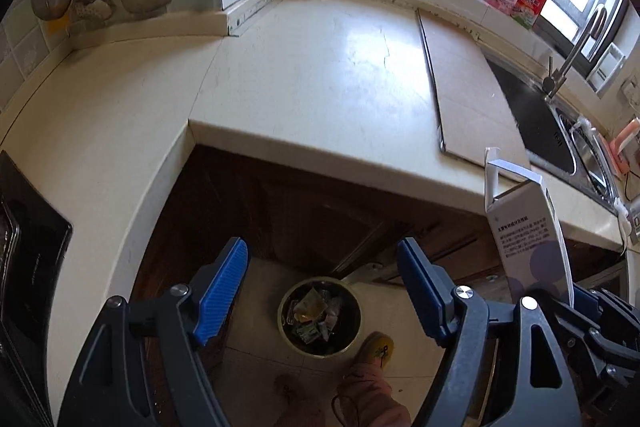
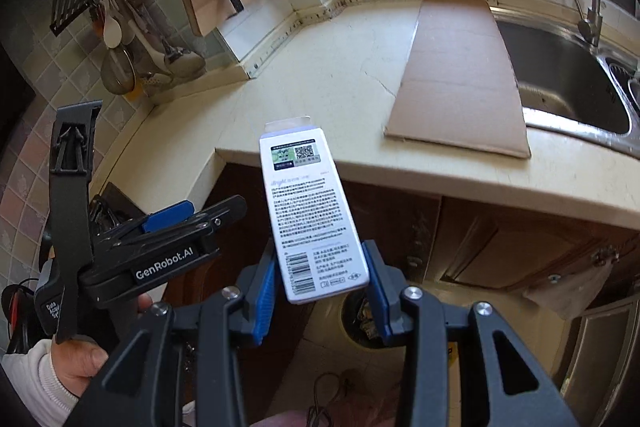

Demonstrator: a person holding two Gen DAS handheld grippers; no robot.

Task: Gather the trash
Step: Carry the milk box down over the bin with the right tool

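Blue pads of my left gripper (image 1: pixel 322 287) stand released above the trash bin (image 1: pixel 320 315) on the floor below the counter (image 1: pixel 320 75). From the right wrist, my right gripper (image 2: pixel 322 287) clamps a white carton (image 2: pixel 308 211), held off the counter's front edge beside cardboard (image 2: pixel 460 75).

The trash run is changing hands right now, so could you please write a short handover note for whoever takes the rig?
Right gripper: shut on the white carton, held above the floor in front of the counter.
Left gripper: open, empty, hanging over the bin.
Bin: on the floor by the cabinet, already holding wrappers.
Done: carton picked up.
Left: drop the carton in the bin; the flat cardboard beside the sink may be next.
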